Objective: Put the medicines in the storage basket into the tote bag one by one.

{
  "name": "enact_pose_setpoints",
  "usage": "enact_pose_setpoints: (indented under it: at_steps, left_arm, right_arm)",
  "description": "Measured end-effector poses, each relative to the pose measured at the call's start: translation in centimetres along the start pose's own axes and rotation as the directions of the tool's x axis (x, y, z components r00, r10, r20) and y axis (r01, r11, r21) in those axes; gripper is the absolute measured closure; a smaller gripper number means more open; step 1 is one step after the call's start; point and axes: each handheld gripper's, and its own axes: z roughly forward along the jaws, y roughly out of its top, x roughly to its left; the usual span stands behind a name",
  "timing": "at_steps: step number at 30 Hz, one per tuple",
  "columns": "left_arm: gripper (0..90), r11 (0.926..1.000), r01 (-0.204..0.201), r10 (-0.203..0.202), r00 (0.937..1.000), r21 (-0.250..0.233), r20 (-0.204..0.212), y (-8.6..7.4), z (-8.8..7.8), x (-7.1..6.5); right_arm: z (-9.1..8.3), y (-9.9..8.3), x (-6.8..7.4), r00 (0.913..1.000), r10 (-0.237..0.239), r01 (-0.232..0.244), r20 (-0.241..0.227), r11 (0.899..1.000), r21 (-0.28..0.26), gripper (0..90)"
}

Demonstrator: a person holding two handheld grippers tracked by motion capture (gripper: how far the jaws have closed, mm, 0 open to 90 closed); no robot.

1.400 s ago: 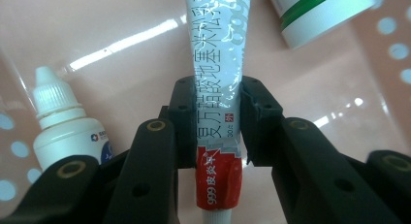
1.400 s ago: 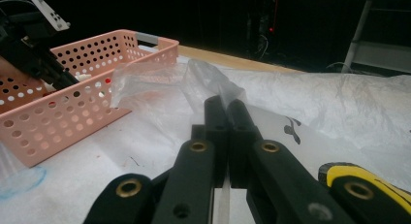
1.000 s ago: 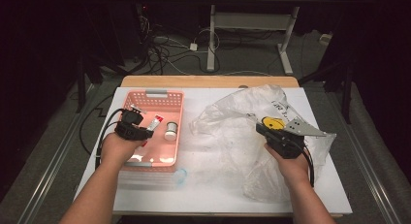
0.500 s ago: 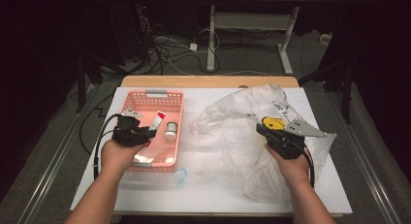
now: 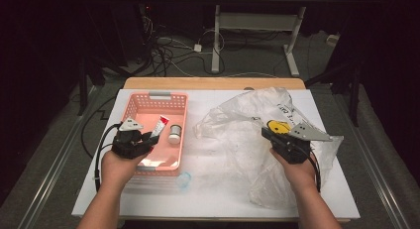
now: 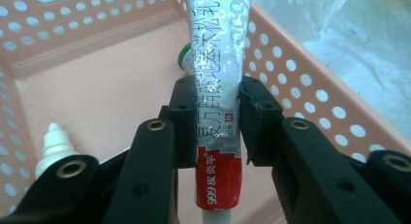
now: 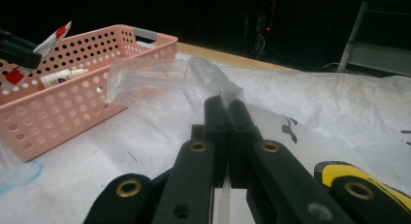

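A pink perforated basket (image 5: 153,96) stands on the left of the white table. Above it my left gripper (image 5: 150,135) is shut on a silver and red ointment tube (image 5: 161,124). In the left gripper view the pads of the left gripper (image 6: 216,105) press the tube (image 6: 218,64) from both sides, over the basket (image 6: 300,88). On the right lies a crumpled clear plastic bag (image 5: 247,115). My right gripper (image 5: 267,132) is shut on a fold of it. In the right gripper view the film of the bag (image 7: 160,83) rises from the closed tips of the right gripper (image 7: 227,105).
A small white bottle (image 5: 175,134) lies in the basket, and a white dropper bottle (image 6: 51,144) lies near its wall. A yellow and black round object (image 5: 278,126) sits at the bag beside my right gripper. A small clear lid (image 5: 183,179) lies in front of the basket.
My left hand has drawn back a little toward the near left with the tube still in its jaws. The right hand and the bag have stayed put.
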Motion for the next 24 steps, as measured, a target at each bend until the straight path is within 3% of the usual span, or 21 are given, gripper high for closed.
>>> enact_pose_setpoints:
  at_steps: [3, 9, 17, 24]
  left_arm:
    - [68.3, 0.9964, 0.016, -0.016, 0.9999, -0.083, 0.006, -0.6, -0.8, 0.1]
    - [68.4, 0.9863, 0.042, -0.031, 0.9969, -0.159, 0.073, -0.7, -1.7, 0.0]
    - [68.3, 0.9766, 0.047, -0.028, 0.9954, -0.210, 0.092, -0.4, -2.3, -1.1]
    - [68.3, 0.9755, 0.024, -0.002, 0.9950, -0.219, 0.099, 0.0, -2.1, -2.5]
  right_arm:
    - [-0.3, -0.2, 0.3, 1.0000, -0.002, 0.002, -0.004, 1.000, 0.000, 90.0]
    - [-0.1, -0.1, 0.4, 0.9999, -0.013, 0.013, -0.001, 1.000, 0.006, 90.0]
    - [-0.3, 0.0, 0.7, 0.9994, -0.035, 0.035, -0.005, 0.999, 0.000, 90.0]
    - [-0.8, 0.4, 0.7, 0.9989, -0.044, 0.044, -0.018, 0.999, -0.024, 90.0]
